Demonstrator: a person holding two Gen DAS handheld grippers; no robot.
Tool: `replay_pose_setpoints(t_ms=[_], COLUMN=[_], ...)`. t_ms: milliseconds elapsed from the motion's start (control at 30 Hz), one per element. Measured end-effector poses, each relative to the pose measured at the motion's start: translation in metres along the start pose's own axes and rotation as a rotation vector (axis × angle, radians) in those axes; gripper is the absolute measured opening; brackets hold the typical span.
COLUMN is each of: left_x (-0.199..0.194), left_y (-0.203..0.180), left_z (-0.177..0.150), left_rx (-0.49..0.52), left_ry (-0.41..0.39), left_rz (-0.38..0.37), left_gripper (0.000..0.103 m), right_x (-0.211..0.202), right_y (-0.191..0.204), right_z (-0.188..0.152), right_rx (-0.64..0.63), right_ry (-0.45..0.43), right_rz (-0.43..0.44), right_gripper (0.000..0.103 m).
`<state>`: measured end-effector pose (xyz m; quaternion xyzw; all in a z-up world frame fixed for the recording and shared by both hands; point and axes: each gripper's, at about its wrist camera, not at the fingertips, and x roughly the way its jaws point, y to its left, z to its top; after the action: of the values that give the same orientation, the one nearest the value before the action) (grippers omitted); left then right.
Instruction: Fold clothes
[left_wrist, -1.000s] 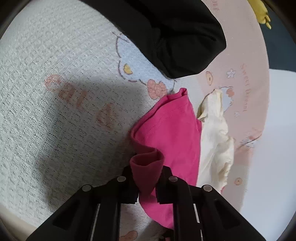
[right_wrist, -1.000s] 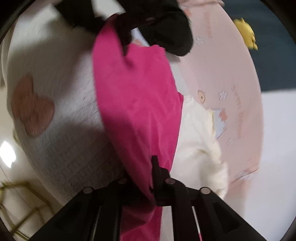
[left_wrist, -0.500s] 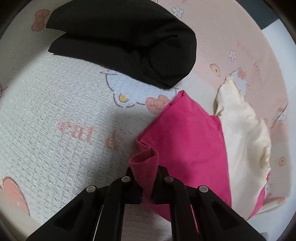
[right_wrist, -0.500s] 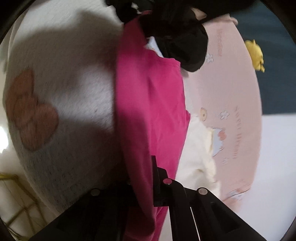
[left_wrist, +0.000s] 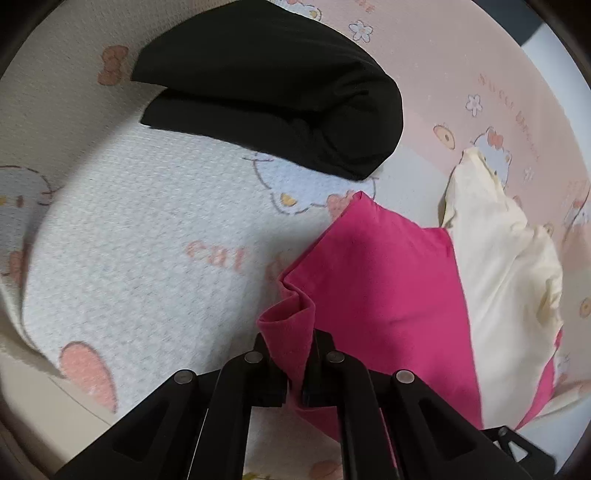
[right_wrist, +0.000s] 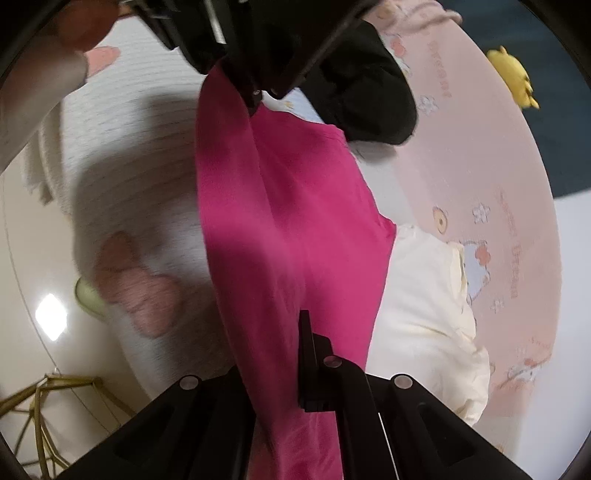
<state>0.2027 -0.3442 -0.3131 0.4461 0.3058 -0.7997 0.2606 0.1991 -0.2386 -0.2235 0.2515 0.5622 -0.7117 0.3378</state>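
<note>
Since earlier, pink garment spread wider; left gripper and right gripper both clamp its edge. Keep tension even.

The left gripper sits at the bottom centre of its own wrist view, its two black fingers closed tight with a fold of pink garment pinched between them. In the right wrist view it appears again at the top centre, upside down and blurred, clamped on the upper end of the same cloth. The right gripper fills the bottom centre of its view; its fingers are drawn together on the cloth, which runs between them and covers the left finger. A hand shows blurred at the upper left.
</note>
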Motion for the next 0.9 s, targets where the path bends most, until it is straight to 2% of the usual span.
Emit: replay_pose_setpoints(t_ms=[67,167,267,367,467,500,567,633,700,733,767,833,900], left_x=[0.001,0.003,-0.005,-0.006,-0.009,-0.01,-0.013,-0.018,-0.023,-0.025,-0.027,-0.03,-0.034], left_y=[-0.016,-0.012,0.016,0.026,0.043,0.048,0.055,0.057,0.056,0.057,0.057,0.058,0.059], left_z=[-0.001,-0.007,-0.013,-0.012,-0.009,-0.009,-0.008,-0.008,-0.008,-0.008,-0.009,-0.011,-0.012], left_rx=[-0.006,-0.047,-0.091,-0.149,-0.268,-0.305,-0.356,-0.369,-0.367,-0.367,-0.367,-0.367,-0.367], left_ry=[0.008,0.042,0.058,0.078,0.094,0.098,0.102,0.103,0.102,0.1,0.098,0.094,0.09], left_rz=[0.01,-0.016,-0.063,-0.171,-0.311,-0.346,-0.404,-0.42,-0.419,-0.425,-0.431,-0.444,-0.456], left_gripper=[0.004,0.004,0.004,0.004,0.004,0.004,0.005,0.009,0.015,0.027,0.053,0.083,0.084], right_x=[-0.004,-0.008,-0.008,-0.008,-0.009,-0.01,-0.02,-0.029,-0.04,-0.043,-0.045,-0.045,-0.044], right_y=[0.005,0.014,0.02,0.02,0.019,0.019,0.016,0.014,0.013,0.014,0.014,0.015,0.014], right_z=[-0.003,-0.007,-0.009,-0.006,-0.003,-0.002,-0.002,-0.001,-0.002,-0.002,-0.003,-0.005,-0.008], right_rx=[-0.018,-0.046,-0.082,-0.113,-0.145,-0.15,-0.146,-0.145,-0.162,-0.173,-0.189,-0.216,-0.233], right_ry=[-0.003,-0.005,-0.001,-0.002,-0.003,-0.008,-0.031,-0.058,-0.099,-0.11,-0.117,-0.111,-0.104], right_rz=[0.006,0.012,-0.006,-0.018,-0.03,-0.032,-0.028,-0.029,-0.051,-0.073,-0.099,-0.138,-0.165], right_gripper=[0.0,0.001,0.001,0.002,0.004,0.01,0.03,0.062,0.065,0.065,0.066,0.067,0.067])
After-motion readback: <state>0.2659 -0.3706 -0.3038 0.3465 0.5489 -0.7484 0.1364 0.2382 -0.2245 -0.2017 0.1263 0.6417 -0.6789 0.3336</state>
